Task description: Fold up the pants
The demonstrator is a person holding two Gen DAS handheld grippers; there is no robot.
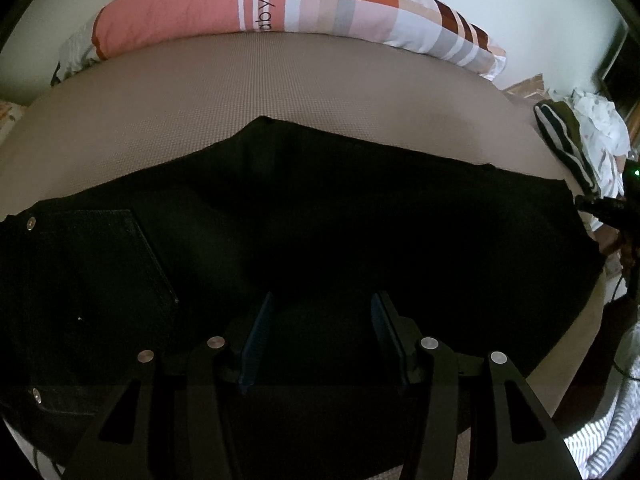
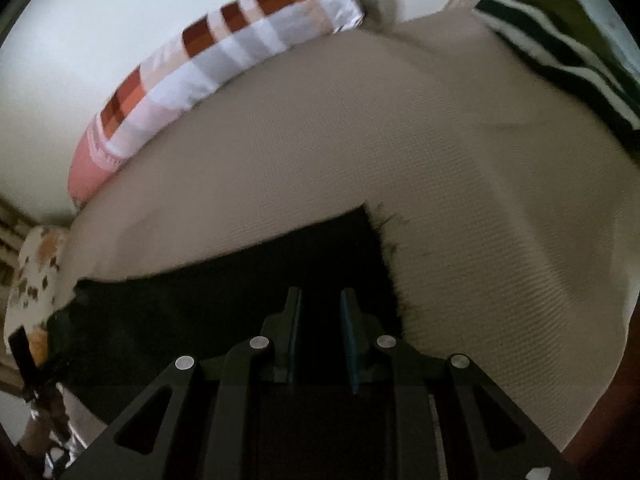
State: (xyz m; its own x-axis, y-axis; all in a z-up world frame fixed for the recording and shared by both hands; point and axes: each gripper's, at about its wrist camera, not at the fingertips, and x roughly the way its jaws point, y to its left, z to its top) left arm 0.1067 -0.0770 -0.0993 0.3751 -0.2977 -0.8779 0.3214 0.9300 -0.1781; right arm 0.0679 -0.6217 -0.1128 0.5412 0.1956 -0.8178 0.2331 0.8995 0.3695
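Pants point(image 1: 320, 208) black, flat on woven beige mattress point(image 1: 240, 92); left gripper point(image 1: 320, 320) spread, right gripper point(image 2: 320, 316) narrowly apart.

Both grippers point downward.
The left gripper point(image 1: 322, 308) has its jaws half apart; the right gripper point(image 2: 320, 304) has a narrow gap.

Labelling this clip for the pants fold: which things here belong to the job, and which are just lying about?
Job: black pants; left gripper; right gripper; tan bed surface they lie on.

Lying about: pink checked pillow; green striped cloth; white patterned cloth.
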